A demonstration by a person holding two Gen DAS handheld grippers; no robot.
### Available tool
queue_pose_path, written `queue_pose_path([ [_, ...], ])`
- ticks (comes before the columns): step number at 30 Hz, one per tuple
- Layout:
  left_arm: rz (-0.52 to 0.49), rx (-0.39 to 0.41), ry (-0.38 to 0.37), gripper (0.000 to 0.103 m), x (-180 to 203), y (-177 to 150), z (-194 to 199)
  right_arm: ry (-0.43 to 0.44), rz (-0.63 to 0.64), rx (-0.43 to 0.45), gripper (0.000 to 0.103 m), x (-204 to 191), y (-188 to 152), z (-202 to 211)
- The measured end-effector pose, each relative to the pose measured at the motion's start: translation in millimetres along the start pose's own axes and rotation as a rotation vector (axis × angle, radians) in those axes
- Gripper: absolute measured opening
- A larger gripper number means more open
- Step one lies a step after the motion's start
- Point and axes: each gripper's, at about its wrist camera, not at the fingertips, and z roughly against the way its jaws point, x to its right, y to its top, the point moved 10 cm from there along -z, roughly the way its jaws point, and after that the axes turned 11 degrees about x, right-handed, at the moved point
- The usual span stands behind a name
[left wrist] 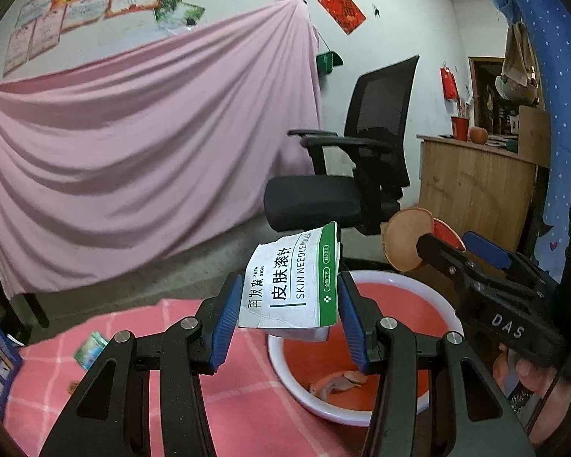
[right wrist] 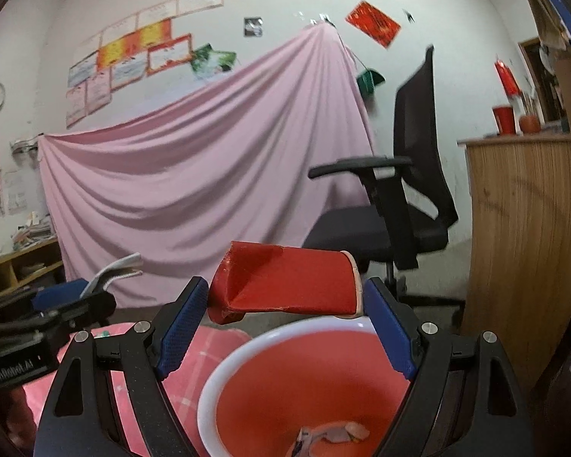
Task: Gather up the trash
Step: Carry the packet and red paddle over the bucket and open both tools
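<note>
Cardboard box (left wrist: 291, 285) is sitting clamped between your left gripper (left wrist: 285, 314) pads, its long axis running away from the fingers, tilted up, above the red basin (left wrist: 418, 297). Your right gripper (right wrist: 285, 323) is clamping a crushed red paper cup (right wrist: 285, 285) crosswise between its pads, mouth pointing toward the right finger, hovering over the basin rim.

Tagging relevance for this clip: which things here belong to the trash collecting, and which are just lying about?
Job:
- white-and-green box, in left gripper
- crushed red paper cup, in right gripper
- red basin

Lying about:
- office chair
- pink sheet
- wooden counter
</note>
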Motion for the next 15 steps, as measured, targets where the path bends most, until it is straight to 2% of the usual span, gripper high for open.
queue_pose_path([
  [9,0.062,-0.104,-0.055,0.044,8,-25,-23,-0.023,-0.047,-0.099,0.083,17,-17,-8],
  [15,0.117,-0.163,-0.080,0.045,12,-35,-31,-0.036,-0.069,-0.130,0.083,24,-22,-10],
])
